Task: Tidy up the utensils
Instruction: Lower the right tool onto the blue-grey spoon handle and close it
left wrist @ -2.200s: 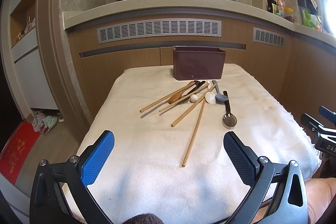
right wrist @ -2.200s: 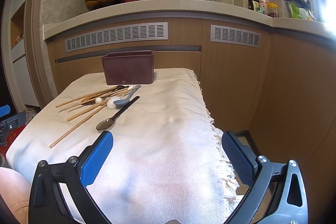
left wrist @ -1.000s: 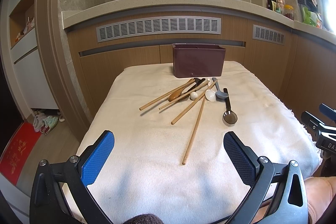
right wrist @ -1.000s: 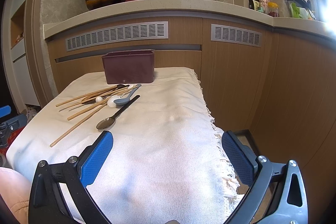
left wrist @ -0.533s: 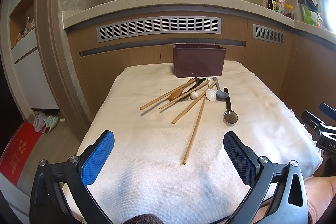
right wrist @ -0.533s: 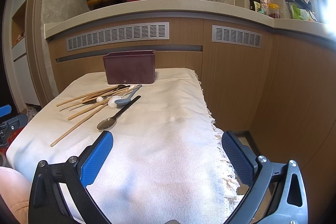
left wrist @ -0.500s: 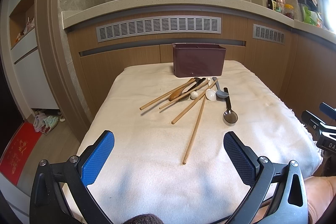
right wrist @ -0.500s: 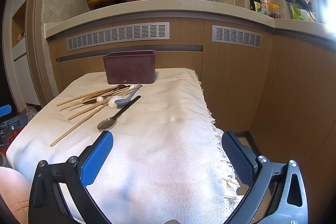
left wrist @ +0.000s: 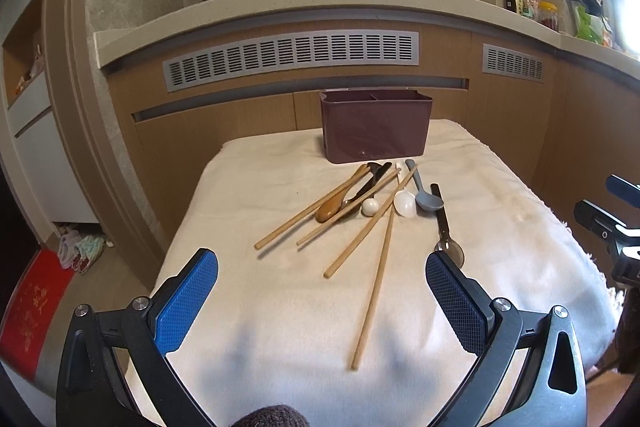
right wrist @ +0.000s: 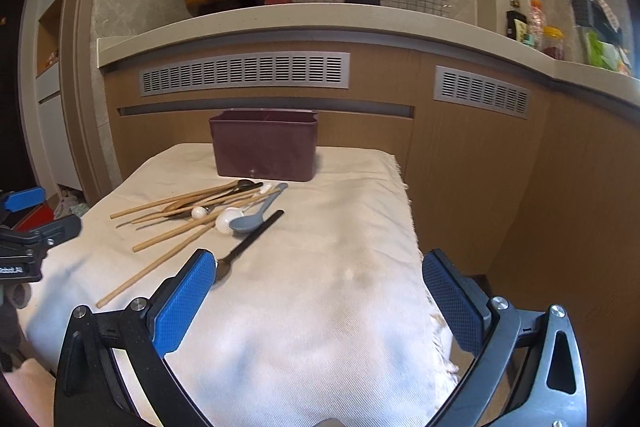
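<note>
Fingers spread and empty on both the left hand-held gripper [left wrist: 322,301] and right hand-held gripper [right wrist: 314,297]. Ahead lie four chopsticks [left wrist: 374,301], roughly five spoons [left wrist: 429,201] — tangled, count unsure — then one maroon bin [left wrist: 376,127] beyond. Best: pick the nearest loose chopstick mid-shaft — avoid disturbing the pile.

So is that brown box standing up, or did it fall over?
Standing up. The brown box sits flat on the white cloth with its open top facing up; a divider shows inside its rim.
</note>
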Tool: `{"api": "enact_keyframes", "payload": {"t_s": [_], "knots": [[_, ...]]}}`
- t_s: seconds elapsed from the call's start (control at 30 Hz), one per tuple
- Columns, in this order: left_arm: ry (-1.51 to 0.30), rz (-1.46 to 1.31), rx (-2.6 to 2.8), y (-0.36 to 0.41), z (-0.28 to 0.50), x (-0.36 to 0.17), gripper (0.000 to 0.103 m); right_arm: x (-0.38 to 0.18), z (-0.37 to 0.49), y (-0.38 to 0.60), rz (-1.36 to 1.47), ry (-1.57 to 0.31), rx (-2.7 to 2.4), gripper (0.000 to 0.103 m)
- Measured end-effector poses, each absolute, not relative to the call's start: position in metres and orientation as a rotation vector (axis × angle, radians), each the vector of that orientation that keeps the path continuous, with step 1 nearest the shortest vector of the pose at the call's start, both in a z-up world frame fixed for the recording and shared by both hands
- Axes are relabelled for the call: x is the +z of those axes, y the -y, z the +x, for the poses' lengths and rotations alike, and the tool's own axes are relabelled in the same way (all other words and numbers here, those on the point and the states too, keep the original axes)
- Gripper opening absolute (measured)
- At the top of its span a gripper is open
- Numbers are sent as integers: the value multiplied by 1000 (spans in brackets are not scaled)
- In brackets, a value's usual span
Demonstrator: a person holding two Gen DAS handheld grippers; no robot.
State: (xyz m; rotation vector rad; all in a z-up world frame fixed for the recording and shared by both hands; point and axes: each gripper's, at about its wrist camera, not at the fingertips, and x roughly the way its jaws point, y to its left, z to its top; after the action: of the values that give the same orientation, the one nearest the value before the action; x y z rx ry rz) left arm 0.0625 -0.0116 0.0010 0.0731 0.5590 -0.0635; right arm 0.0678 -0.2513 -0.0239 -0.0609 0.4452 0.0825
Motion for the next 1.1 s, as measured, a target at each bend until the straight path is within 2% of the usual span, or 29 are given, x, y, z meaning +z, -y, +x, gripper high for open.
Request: {"api": "enact_keyframes", "payload": {"t_s": [0.2, 0.5, 0.7, 0.77, 0.83, 0.87, 0.93, 1.0, 1.1], "knots": [[-600, 110, -86, 10, 102, -2, 103, -26, 113, 233, -93, -532, 154, 103], [-785, 175, -155, 5, 147, -30, 103, -51, 168, 202, -160, -689, 260, 103], [-798, 151, -126, -8, 155, -35, 103, -59, 205, 183, -185, -717, 266, 101], [-767, 136, -96, -15, 159, -31, 103, -57, 225, 182, -159, -719, 237, 93], [-734, 107, -53, -22, 165, -26, 103, -57, 249, 182, -116, -752, 222, 73], [-734, 84, -45, -27, 169, -25, 103, -59, 260, 181, -99, -776, 219, 68], [-738, 12, -71, -34, 177, -23, 103, -66, 280, 178, -70, -833, 216, 50], [-746, -42, -108, -39, 183, -21, 103, -75, 293, 174, -67, -886, 209, 38], [-718, -36, -101, -40, 189, -18, 103, -85, 303, 172, -66, -928, 198, 32]]}}
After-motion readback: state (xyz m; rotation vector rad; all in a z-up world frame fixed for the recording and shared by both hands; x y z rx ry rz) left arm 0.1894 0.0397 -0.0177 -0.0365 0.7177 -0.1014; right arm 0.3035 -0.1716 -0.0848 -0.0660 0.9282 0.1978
